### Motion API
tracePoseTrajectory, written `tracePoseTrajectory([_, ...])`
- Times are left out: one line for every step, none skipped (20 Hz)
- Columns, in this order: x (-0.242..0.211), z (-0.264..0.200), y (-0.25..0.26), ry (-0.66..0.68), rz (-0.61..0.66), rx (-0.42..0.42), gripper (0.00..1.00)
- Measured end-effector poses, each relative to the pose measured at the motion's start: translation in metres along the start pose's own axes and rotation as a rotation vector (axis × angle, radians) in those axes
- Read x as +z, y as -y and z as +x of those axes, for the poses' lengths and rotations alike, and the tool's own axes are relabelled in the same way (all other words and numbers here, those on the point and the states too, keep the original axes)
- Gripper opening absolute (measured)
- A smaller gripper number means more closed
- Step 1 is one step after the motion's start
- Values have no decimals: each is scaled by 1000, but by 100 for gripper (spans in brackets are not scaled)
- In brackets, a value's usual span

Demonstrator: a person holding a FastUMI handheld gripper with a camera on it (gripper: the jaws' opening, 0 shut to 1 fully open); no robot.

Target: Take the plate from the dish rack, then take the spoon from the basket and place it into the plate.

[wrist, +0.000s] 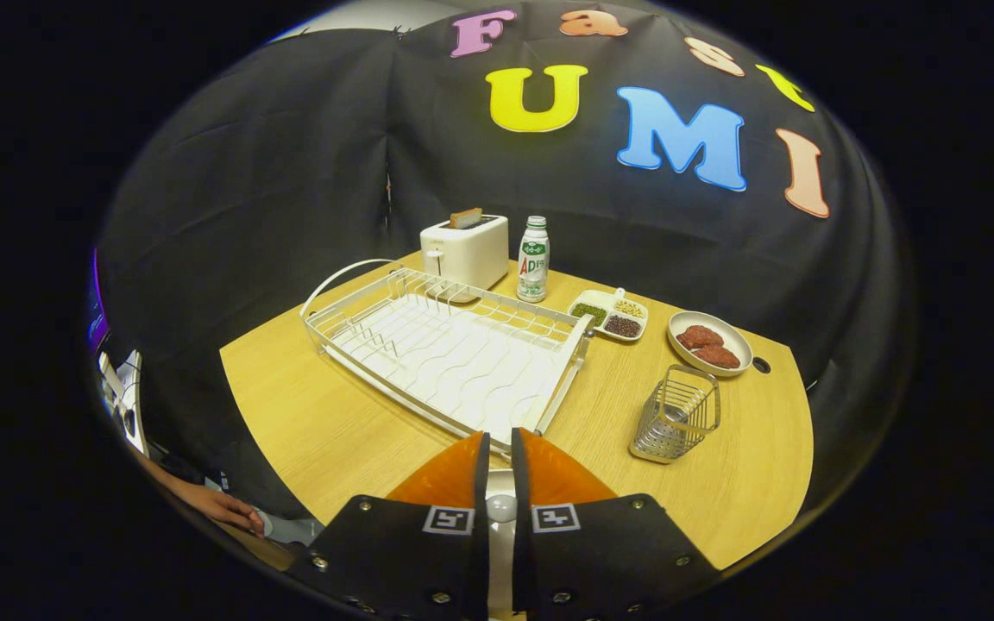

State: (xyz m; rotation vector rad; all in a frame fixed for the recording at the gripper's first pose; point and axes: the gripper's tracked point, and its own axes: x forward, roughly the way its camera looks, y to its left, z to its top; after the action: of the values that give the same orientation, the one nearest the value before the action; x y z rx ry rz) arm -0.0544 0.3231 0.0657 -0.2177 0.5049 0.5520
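White wire dish rack (449, 354) sits mid-table, no plate standing in it. Gripper (500, 448) fingers nearly closed at the rack's near corner; something white between them, maybe the plate's edge, cannot tell. Wire basket (676, 414) toward the right edge, spoon unclear inside. Spoon step looks left.

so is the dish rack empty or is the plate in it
Empty: the dish rack shows bare wires and tray, no plate standing in it. The jaws are nearly closed.
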Motion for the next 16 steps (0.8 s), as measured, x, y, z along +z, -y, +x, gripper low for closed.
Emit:
tracePoseTrajectory([0, 2, -1, 3, -6, 5, 10])
tracePoseTrajectory([-1, 5, -4, 4, -10, 14, 10])
tracePoseTrajectory([-2, 7, -6, 0, -13, 22, 12])
tracePoseTrajectory([-4, 7, -7, -4, -17, 26, 12])
tracePoseTrajectory([-4, 8, -5, -7, -21, 27, 15])
tracePoseTrajectory([-4, 8, -2, -7, -24, 18, 15])
tracePoseTrajectory([-4, 8, 1, -2, -20, 11, 16])
tracePoseTrajectory([-4, 7, 4, 0, -12, 6, 17])
tracePoseTrajectory([-4, 6, 8, 3, -6, 2, 17])
tracePoseTrajectory([-3, 2, 13, 5, -3, -9, 22])
tracePoseTrajectory([-3, 1, 21, 6, -4, -31, 33])
tracePoseTrajectory([-1, -2, 31, 13, -1, -56, 33])
tracePoseTrajectory([4, -7, 38, 32, 7, -76, 33])
tracePoseTrajectory([10, -12, 47, 54, 17, -97, 33])
tracePoseTrajectory([20, -21, 58, 91, 28, -126, 33])
tracePoseTrajectory([28, -29, 69, 119, 33, -153, 33])
